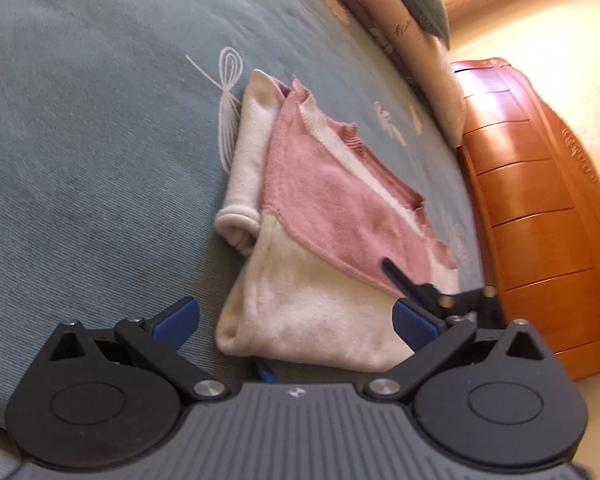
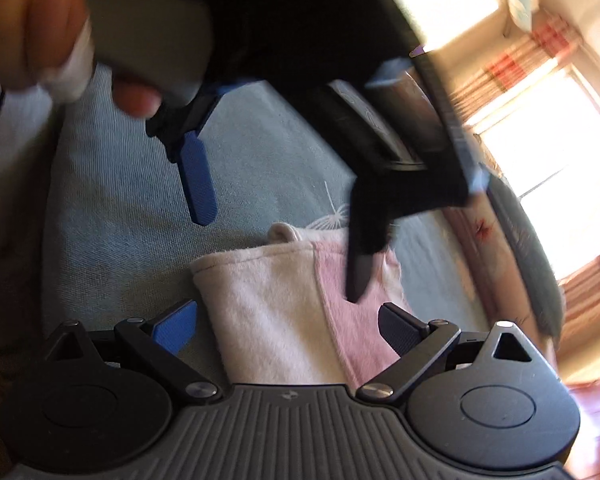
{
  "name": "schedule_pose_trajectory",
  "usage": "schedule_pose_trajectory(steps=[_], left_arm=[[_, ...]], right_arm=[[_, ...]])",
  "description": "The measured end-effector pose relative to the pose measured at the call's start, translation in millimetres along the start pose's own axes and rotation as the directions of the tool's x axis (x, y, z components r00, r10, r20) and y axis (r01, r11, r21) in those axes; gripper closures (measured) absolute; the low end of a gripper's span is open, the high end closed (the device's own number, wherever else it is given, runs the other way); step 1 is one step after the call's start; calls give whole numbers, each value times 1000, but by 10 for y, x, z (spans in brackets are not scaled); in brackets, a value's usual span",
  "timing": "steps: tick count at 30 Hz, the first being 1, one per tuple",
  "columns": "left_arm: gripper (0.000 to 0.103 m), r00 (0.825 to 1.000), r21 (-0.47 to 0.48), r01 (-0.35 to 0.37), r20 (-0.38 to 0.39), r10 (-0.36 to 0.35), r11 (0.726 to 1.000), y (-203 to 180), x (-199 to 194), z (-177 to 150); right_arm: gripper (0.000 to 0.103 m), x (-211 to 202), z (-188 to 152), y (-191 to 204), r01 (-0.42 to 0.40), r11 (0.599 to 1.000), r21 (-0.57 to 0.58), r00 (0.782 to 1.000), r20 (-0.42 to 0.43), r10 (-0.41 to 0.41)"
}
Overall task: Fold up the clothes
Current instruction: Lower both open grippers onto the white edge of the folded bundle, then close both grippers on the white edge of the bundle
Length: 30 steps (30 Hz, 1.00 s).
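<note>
The pink and cream garment [image 1: 324,216] is seen lying folded small on the blue-green bedspread [image 1: 100,140]. Nothing is gripped: the left gripper [image 1: 296,320] and right gripper [image 2: 288,326] are spread wide over its near edge. The folding is judged nearly complete; a last tidy or release is called for.

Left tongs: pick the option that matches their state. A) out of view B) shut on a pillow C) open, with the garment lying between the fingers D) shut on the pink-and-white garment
C: the left tongs stand wide open, the folded pink-and-white garment lying on the bedspread between the blue-padded fingers.
</note>
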<state>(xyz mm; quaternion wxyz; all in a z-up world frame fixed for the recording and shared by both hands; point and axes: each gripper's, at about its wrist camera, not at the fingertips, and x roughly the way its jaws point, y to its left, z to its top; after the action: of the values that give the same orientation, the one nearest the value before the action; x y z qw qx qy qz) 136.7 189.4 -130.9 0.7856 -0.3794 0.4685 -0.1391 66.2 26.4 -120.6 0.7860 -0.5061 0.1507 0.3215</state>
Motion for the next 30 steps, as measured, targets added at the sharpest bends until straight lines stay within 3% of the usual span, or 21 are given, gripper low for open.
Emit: schedule_pose_trajectory(steps=[7, 16, 21, 25, 28, 29, 30], left_arm=[[1, 998, -76, 53, -25, -55, 996, 112, 64, -25], [1, 984, -167, 170, -22, -176, 971, 119, 300, -21], [1, 963, -139, 269, 21, -269, 953, 25, 196, 39], [1, 966, -115, 258, 9, -259, 959, -62, 204, 86], [1, 967, -114, 252, 0, -253, 961, -78, 217, 101], [1, 966, -110, 255, -2, -257, 961, -81, 200, 102], [1, 965, -102, 260, -4, -262, 960, -84, 176, 106]], right_arm=[[5, 60, 16, 150, 113, 983, -144, 993, 6, -114], [5, -32, -31, 36, 128, 989, -79, 992, 15, -127], [5, -47, -117, 63, 103, 993, -63, 995, -2, -103], [5, 76, -77, 167, 113, 992, -49, 993, -20, -114], [24, 195, -20, 125, 123, 992, 6, 991, -46, -123], [35, 232, -7, 108, 130, 991, 20, 990, -58, -128], [53, 267, 2, 93, 136, 990, 31, 989, -69, -133]])
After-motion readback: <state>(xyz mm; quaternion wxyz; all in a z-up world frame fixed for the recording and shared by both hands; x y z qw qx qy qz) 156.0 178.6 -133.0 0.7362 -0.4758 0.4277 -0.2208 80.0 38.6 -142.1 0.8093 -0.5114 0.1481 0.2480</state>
